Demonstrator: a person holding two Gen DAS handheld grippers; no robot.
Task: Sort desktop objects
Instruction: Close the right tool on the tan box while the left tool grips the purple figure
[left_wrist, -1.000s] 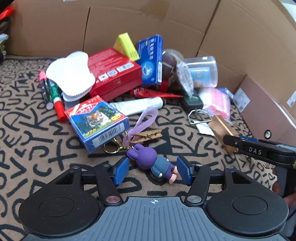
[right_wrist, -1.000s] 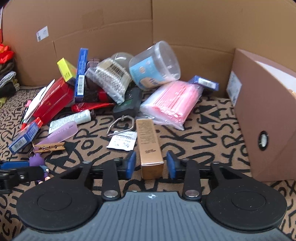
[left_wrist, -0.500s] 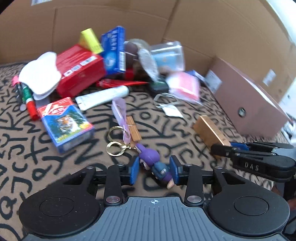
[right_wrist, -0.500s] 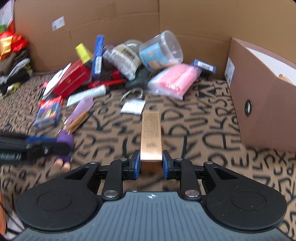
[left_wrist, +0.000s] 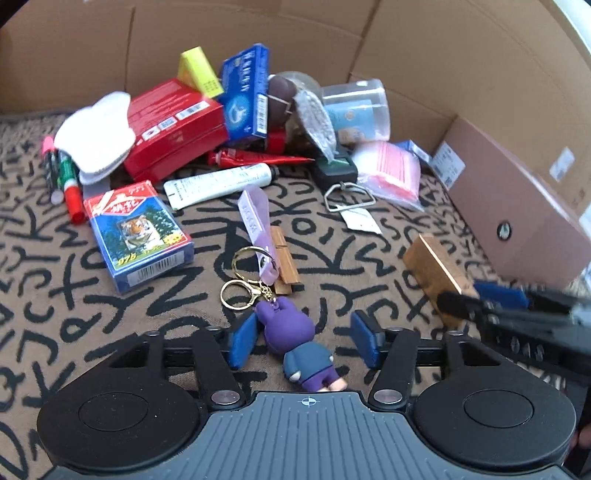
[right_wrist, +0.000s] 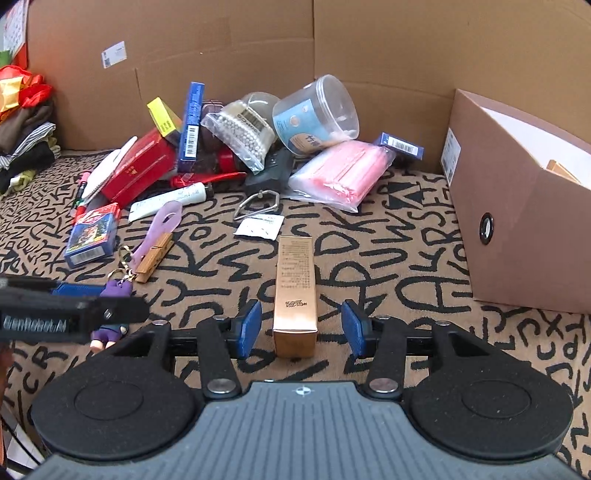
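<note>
Your left tongs (left_wrist: 303, 341) are spread apart around the purple figure keychain (left_wrist: 301, 345) lying on the patterned counter (left_wrist: 55, 280). Your right tongs (right_wrist: 301, 328) are likewise spread, with the gold box (right_wrist: 295, 291) lying between them, untouched.

- The left gripper (right_wrist: 66, 314) in the right wrist view is blurred, cut off by the left edge, and covers most of the purple figure keychain (right_wrist: 110, 328); only its ears and feet show.
- The right gripper (left_wrist: 517, 317) in the left wrist view is smeared and runs off the right edge, and it hides the near end of the gold box (left_wrist: 436, 266).
- The brown cardboard box (right_wrist: 517, 229) is cut by the right edge; its inside is mostly hidden.
- The dark object (right_wrist: 207, 147) behind the blue carton (right_wrist: 190, 127) is largely covered; I cannot tell what it is.
- Print on the white sachet (right_wrist: 260, 226) is too small to read.
</note>
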